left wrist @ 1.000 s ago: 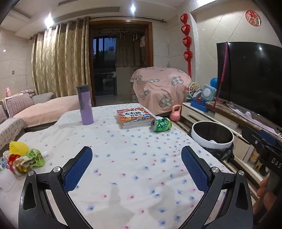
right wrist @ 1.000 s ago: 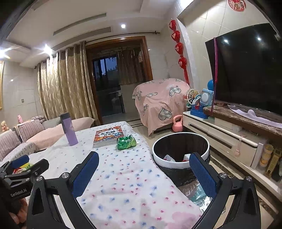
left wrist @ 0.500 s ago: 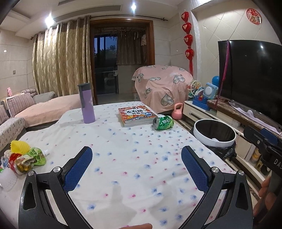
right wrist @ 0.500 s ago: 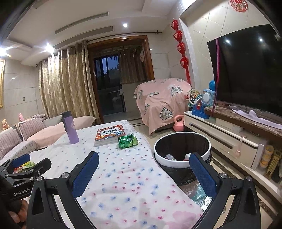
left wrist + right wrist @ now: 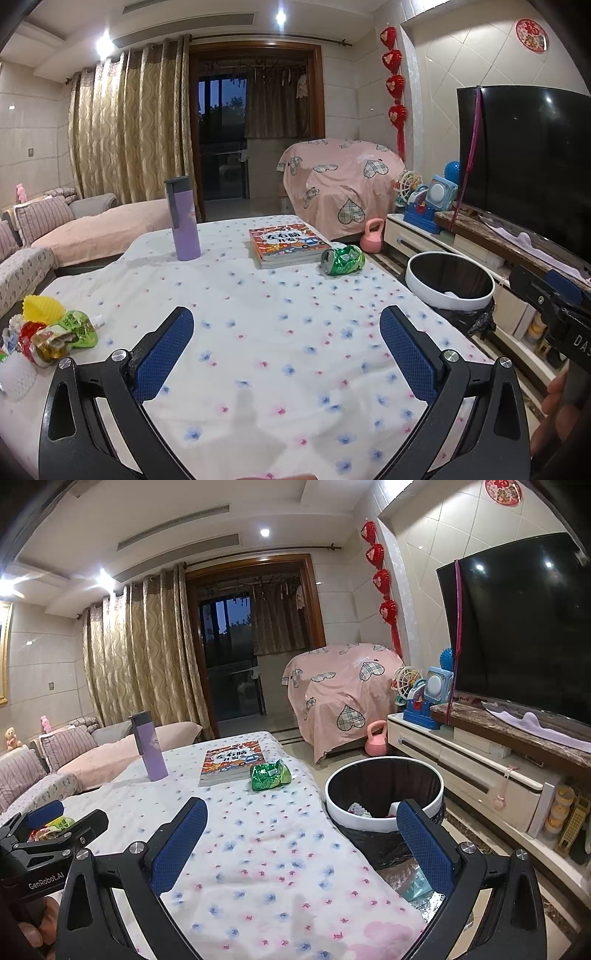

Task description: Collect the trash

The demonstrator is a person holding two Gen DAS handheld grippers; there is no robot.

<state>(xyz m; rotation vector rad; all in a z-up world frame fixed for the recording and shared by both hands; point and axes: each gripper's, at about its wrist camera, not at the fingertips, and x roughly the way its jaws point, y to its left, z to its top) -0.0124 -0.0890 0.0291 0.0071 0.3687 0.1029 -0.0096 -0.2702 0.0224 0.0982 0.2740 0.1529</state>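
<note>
A crushed green can (image 5: 342, 260) (image 5: 270, 774) lies on the flowered tablecloth near the table's far right edge, beside a book. A heap of wrappers and pouches (image 5: 55, 334) (image 5: 55, 827) sits at the table's left edge. A round white-rimmed trash bin (image 5: 450, 285) (image 5: 384, 794) with a black liner stands on the floor right of the table, with some scraps inside. My left gripper (image 5: 286, 345) hovers open over the table's near middle, holding nothing. My right gripper (image 5: 301, 836) is open and empty, above the table's right edge next to the bin.
A purple tumbler (image 5: 181, 218) and a picture book (image 5: 286, 242) stand at the far end of the table (image 5: 258, 332). A TV cabinet (image 5: 476, 771) with a large screen lines the right wall; a pink kettlebell (image 5: 376, 738) rests on the floor. A sofa (image 5: 29, 236) runs along the left.
Both cameras have drawn back and tilted slightly, so the can, book and bin sit a little farther and lower in view. Both grippers stay open and empty.
</note>
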